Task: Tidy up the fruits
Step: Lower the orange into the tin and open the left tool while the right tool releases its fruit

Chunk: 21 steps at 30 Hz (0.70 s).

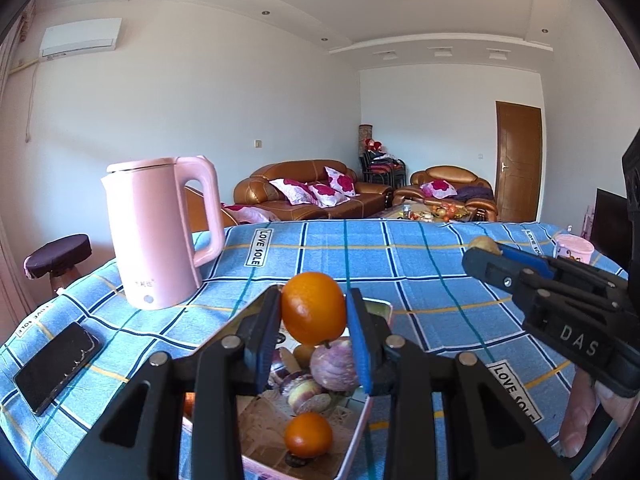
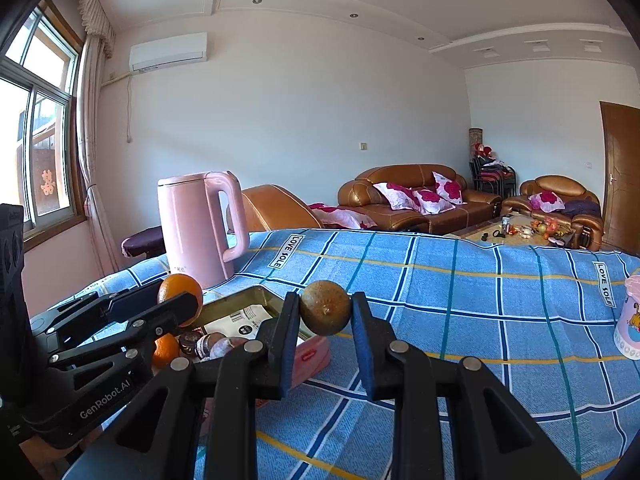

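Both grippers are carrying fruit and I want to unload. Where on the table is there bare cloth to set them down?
The tablecloth lies bare between the tin box and the pink cup, and beyond the box toward the far edge. It is crowded at the left, around the pink kettle and phone; the box holds fruit.

Both wrist views close, facing across table (image 1: 420, 264), sharing kettle (image 2: 196, 228)
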{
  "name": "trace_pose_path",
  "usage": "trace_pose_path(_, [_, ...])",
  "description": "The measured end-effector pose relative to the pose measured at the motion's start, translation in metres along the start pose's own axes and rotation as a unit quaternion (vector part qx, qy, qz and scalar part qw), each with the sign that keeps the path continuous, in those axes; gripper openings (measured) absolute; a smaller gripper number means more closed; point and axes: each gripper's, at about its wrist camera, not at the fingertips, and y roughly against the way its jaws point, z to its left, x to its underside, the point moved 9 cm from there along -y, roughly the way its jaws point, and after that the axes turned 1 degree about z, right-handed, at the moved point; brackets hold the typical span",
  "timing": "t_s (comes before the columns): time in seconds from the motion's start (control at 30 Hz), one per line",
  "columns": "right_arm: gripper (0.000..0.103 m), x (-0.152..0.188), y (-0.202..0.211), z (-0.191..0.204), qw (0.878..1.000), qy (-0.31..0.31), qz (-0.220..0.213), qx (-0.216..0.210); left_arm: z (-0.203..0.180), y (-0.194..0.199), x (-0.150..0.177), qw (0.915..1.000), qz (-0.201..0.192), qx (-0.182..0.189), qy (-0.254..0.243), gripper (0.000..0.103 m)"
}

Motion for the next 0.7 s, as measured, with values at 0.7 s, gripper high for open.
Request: trace_pose_path(0.7, [0.028, -0.004, -0.028, 0.06, 0.998, 0.031, 0.014, -0.043, 0.074, -0.007, 0.015, 0.9976, 0.028, -0.05, 0.04, 0.034])
